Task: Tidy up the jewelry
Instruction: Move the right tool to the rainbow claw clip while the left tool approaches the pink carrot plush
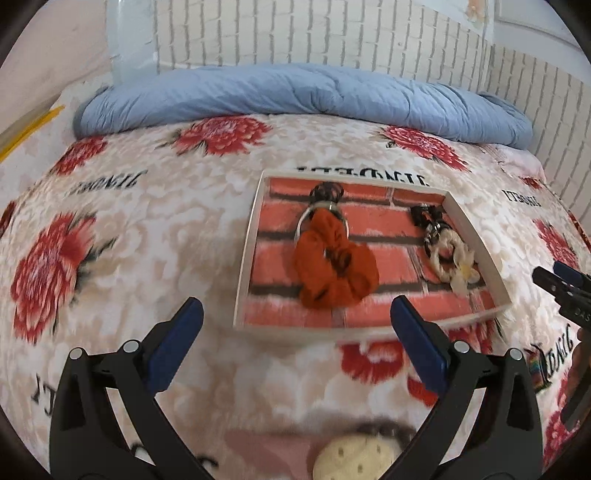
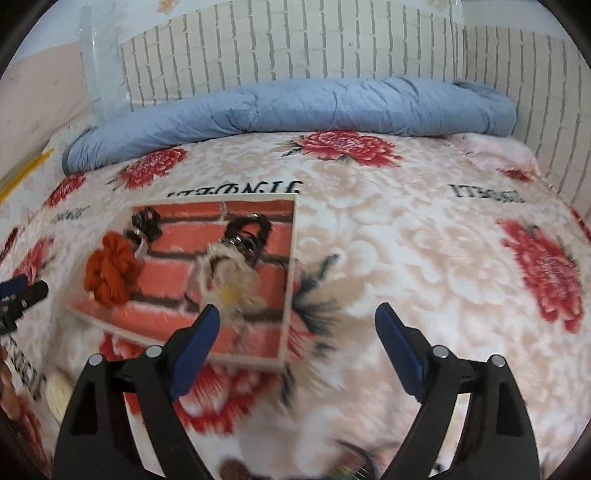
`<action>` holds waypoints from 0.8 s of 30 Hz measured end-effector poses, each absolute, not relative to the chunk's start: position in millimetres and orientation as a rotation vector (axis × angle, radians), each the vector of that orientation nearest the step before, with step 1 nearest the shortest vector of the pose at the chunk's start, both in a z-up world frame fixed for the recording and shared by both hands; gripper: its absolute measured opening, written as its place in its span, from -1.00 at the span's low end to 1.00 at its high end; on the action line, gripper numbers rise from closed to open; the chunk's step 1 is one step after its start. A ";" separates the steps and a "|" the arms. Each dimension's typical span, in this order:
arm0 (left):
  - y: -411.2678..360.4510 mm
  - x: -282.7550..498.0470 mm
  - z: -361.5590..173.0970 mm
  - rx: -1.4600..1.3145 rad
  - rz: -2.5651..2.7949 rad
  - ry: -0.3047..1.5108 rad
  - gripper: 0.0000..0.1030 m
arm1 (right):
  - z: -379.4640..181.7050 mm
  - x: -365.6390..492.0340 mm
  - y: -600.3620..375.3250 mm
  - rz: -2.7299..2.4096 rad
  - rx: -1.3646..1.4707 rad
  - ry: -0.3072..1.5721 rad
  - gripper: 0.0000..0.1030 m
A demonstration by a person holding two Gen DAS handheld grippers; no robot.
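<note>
A shallow white tray (image 1: 246,258) with a red brick-pattern floor lies on the flowered bedspread. In it lie an orange scrunchie (image 1: 334,269) over a metal bangle (image 1: 341,213), a dark hair tie (image 1: 327,191), and at the right a cream braided ring with a flower (image 1: 452,260) beside dark ties and metal rings (image 1: 430,221). The tray (image 2: 290,280), scrunchie (image 2: 110,275) and cream flower piece (image 2: 229,280) also show in the right wrist view. My left gripper (image 1: 295,332) is open and empty just in front of the tray. My right gripper (image 2: 297,332) is open and empty at the tray's near right corner.
A rolled blue quilt (image 1: 295,96) lies across the bed's far side against a white brick-pattern wall (image 1: 295,33). A round cream spotted object (image 1: 354,459) sits low between my left fingers. The right gripper's tip (image 1: 561,288) shows at the right edge.
</note>
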State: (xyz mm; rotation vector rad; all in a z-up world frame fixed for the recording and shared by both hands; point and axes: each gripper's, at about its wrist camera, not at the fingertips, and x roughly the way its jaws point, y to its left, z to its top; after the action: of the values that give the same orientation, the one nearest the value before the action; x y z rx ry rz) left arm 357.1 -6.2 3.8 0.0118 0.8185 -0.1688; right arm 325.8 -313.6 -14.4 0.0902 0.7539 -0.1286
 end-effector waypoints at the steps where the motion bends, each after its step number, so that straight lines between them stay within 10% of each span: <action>1: -4.2 351.5 3.8 0.009 -0.164 0.820 0.90 | -12.8 314.7 -316.1 -0.137 0.077 0.750 0.64; 24: 3.8 266.1 -42.1 -0.023 -0.097 0.885 0.90 | -52.1 218.5 -313.1 -0.250 0.003 0.743 0.65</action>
State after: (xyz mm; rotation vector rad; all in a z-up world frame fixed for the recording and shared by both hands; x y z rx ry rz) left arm 266.1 3.8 -42.1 -0.0229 0.8845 -0.0966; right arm 218.5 -313.1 -52.1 0.0031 0.7430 -0.2495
